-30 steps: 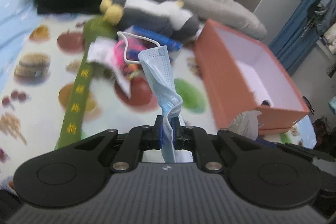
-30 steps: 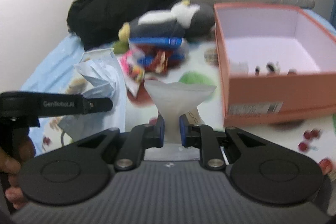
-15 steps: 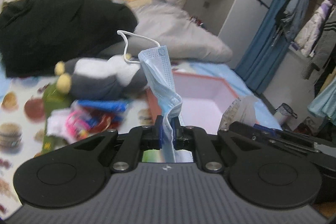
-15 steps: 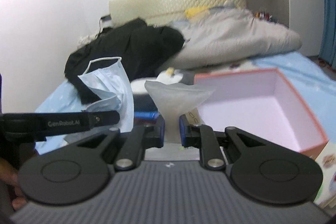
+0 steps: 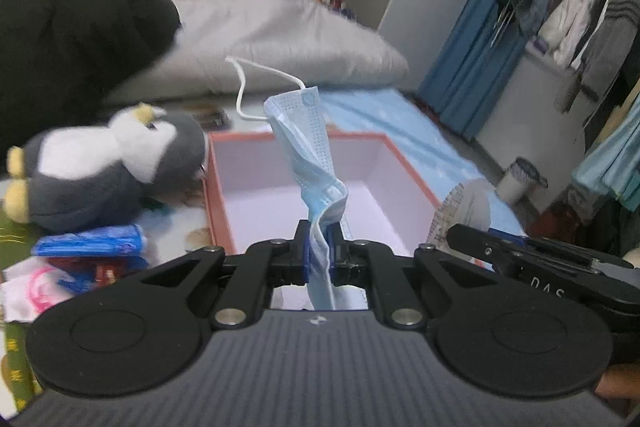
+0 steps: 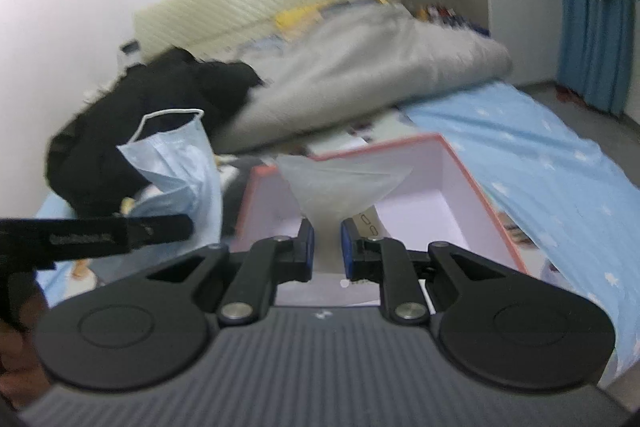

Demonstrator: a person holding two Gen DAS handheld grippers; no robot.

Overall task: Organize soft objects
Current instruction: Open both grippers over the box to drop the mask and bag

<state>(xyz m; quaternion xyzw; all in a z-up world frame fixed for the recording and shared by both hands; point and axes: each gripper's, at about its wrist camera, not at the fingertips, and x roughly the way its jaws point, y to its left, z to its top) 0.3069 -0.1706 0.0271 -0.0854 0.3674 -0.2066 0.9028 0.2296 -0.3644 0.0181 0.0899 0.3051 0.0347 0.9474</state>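
My left gripper (image 5: 319, 247) is shut on a blue face mask (image 5: 308, 147) that stands up from the jaws, its white ear loop at the top. It hangs over the open orange box (image 5: 216, 195) with a pale inside. My right gripper (image 6: 327, 247) is shut on a clear plastic bag (image 6: 344, 187) that fans out above the jaws, also over the orange box (image 6: 472, 179). The mask (image 6: 176, 163) and the left gripper's arm show at the left of the right wrist view. The right gripper's bag (image 5: 460, 215) shows at the right of the left wrist view.
A grey and white penguin plush (image 5: 108, 171) lies left of the box. Blue and red packets (image 5: 88, 247) lie in front of it. A black garment (image 5: 68, 43) and a grey quilt (image 5: 272, 43) lie behind on the bed. A blue sheet (image 6: 540, 155) lies right of the box.
Both grippers have risen and swung right, from above the fruit-print cloth and clutter to over the open orange box. Each still holds its item.
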